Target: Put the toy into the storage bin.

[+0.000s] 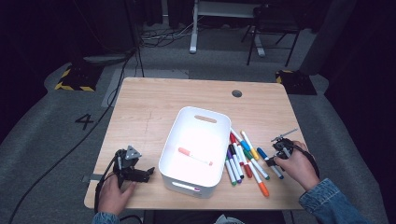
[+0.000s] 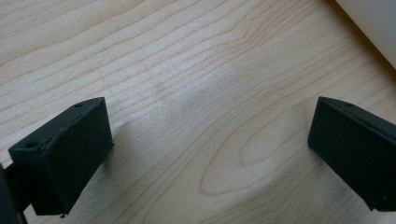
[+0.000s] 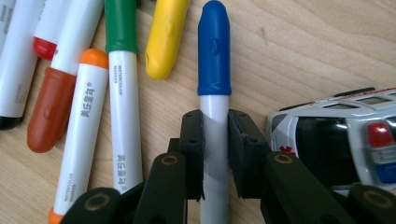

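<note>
One blue pen [image 3: 214, 84] is clamped across its white barrel by the right tool [image 3: 215, 154], apparently for transfer to the white bin [image 1: 173, 140]. Left tool [image 2: 210, 154] rests wide open and empty over the surface [image 2: 187, 70].

blue marker [image 3: 214, 116]: lower barrel running off bottom edge | toy car [image 3: 341, 140]: being cropped at right edge | bin [image 2: 373, 23]: corner showing

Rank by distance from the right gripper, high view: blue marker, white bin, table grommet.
From the right gripper:
1. Blue marker: clamped between its jaws, right end of the marker row.
2. White bin: left of the markers, mid-table.
3. Table grommet: near the far edge, farthest.
</note>
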